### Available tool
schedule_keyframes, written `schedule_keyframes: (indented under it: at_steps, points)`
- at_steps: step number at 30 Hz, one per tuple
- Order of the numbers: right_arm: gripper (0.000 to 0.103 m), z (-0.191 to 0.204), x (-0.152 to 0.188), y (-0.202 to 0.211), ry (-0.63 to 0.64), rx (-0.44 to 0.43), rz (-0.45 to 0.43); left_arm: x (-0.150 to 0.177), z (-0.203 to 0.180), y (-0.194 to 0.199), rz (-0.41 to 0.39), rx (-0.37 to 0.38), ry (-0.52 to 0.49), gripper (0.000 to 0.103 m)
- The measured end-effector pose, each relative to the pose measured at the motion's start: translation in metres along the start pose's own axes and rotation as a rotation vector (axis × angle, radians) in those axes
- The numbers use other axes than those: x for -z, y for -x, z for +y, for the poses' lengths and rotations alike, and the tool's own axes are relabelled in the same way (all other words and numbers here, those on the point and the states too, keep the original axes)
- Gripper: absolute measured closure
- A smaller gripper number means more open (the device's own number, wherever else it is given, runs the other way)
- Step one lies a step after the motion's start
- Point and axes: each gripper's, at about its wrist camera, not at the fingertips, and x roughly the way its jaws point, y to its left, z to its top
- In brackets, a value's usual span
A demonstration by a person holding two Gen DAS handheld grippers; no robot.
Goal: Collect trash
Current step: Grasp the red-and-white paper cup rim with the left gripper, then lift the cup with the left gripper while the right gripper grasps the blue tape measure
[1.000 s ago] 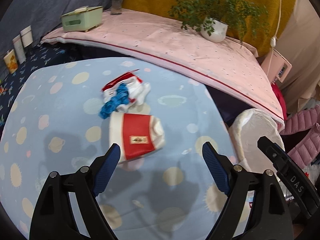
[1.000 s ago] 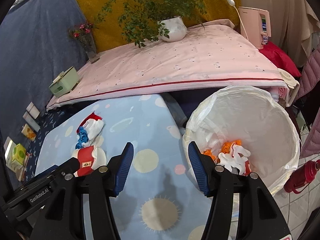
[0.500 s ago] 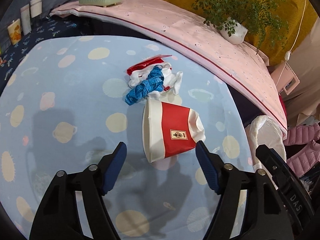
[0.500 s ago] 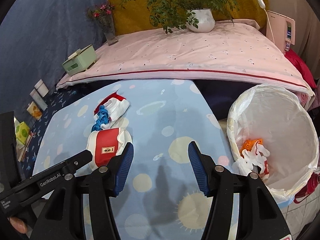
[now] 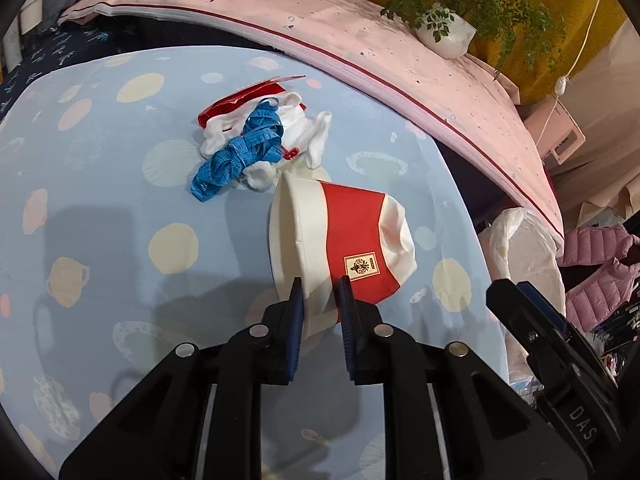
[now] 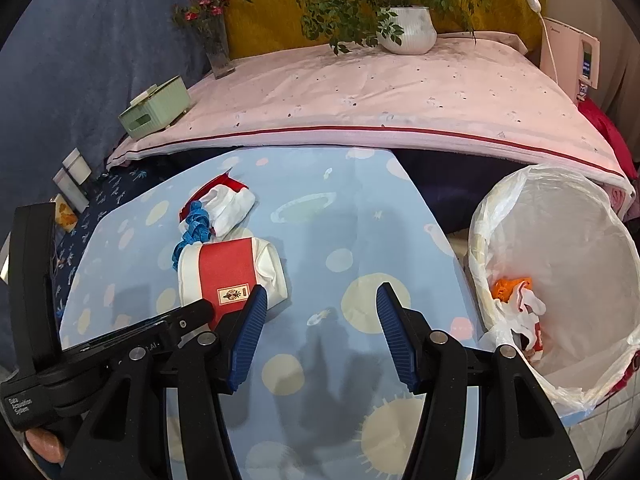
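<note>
A: What lies behind the near blue table cover (image 6: 360,208) with pale spots?

B: A higher surface under a pink cloth (image 6: 380,92), edged with a red stripe.

A: On it?

B: A potted plant (image 6: 408,28) far right, a flower vase (image 6: 218,46), a green box (image 6: 156,108) left. Mustard wall (image 6: 264,8) behind, grey-blue drape (image 6: 80,60) left.

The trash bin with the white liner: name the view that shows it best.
The right wrist view. There the trash bin shows nearly whole, its mouth open and orange and white trash lying inside. The left wrist view catches only a slice of the bin's liner at the right edge, partly behind the right tongs, with nothing of the inside.
</note>
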Motion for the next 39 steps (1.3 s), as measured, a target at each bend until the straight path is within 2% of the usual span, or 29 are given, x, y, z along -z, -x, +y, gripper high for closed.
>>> schedule_keyframes:
  at_steps: [5, 9, 14, 21, 28, 35, 36, 39]
  points:
    - [0.047, 0.003, -0.001, -0.003, 0.003, 0.001, 0.006, 0.001, 0.001, 0.010, -0.019, 0.018, 0.004, 0.092]
    - [0.047, 0.010, -0.003, -0.001, 0.019, -0.005, 0.001, 0.000, 0.010, 0.030, -0.062, 0.018, 0.023, 0.100]
    - [0.047, 0.028, -0.006, -0.007, 0.046, -0.032, 0.006, -0.002, 0.034, 0.060, -0.119, -0.013, 0.054, 0.101]
    - [0.047, 0.076, -0.012, -0.030, 0.102, -0.109, 0.033, -0.007, 0.077, 0.092, -0.183, -0.073, 0.118, 0.101]
    - [0.048, 0.116, -0.029, -0.065, 0.144, -0.133, 0.051, -0.022, 0.106, 0.098, -0.203, -0.097, 0.152, 0.101]
    - [0.050, 0.131, -0.044, -0.101, 0.147, -0.117, 0.072, -0.038, 0.112, 0.085, -0.190, -0.098, 0.140, 0.101]
    - [0.051, 0.132, -0.046, -0.105, 0.143, -0.115, 0.077, -0.039, 0.112, 0.084, -0.189, -0.098, 0.138, 0.101]
    - [0.070, 0.132, -0.046, -0.120, 0.143, -0.117, 0.109, -0.044, 0.110, 0.079, -0.182, -0.092, 0.134, 0.101]
